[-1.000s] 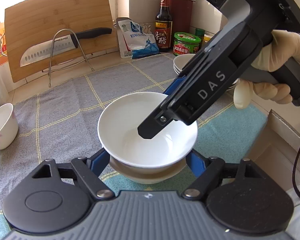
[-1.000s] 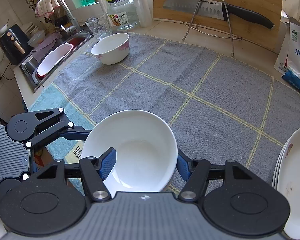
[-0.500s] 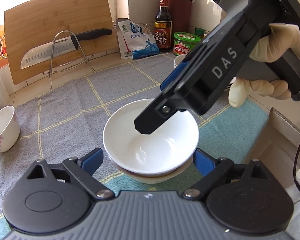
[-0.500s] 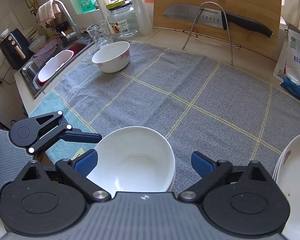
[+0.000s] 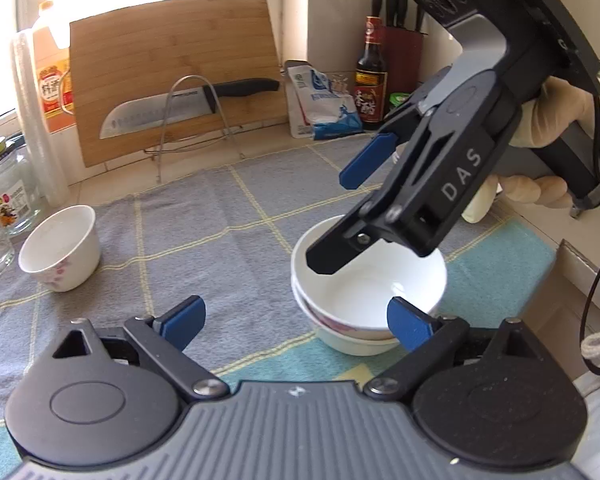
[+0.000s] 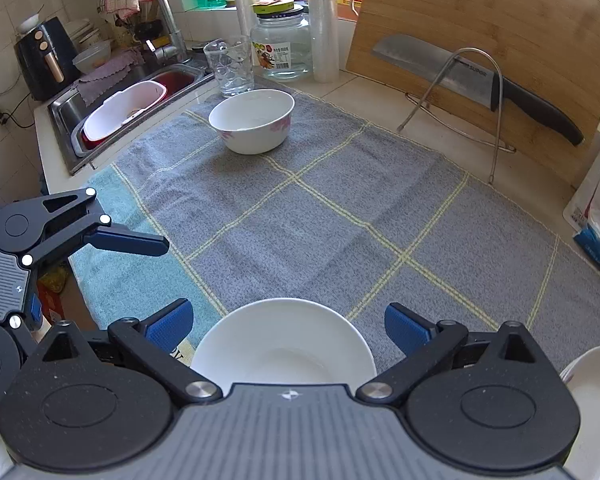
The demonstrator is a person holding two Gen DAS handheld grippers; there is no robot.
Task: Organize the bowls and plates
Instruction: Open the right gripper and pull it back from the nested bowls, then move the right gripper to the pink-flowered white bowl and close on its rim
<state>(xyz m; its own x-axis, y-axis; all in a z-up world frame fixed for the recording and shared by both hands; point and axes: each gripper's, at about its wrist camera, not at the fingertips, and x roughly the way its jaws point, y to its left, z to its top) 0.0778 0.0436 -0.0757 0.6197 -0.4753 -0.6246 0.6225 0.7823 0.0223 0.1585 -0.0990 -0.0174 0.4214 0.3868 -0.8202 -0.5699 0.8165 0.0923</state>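
Note:
A plain white bowl sits nested in a flower-printed bowl on the grey checked towel; the white bowl also shows in the right wrist view. My left gripper is open and empty, its right pad beside the stack's rim. My right gripper is open above the stack, empty; it also shows in the left wrist view. Another flower-printed bowl stands alone at the far left, seen too in the right wrist view. Stacked white plates lie at the right edge.
A cutting board and a knife on a wire stand are at the back. A glass, a jar and the sink lie beyond the far bowl. Sauce bottle and salt bag stand back right.
Both grippers opened and let go of the white bowl, now resting in the lower bowl. The right gripper rose and drew back; the left gripper shifted left, away from the stack.

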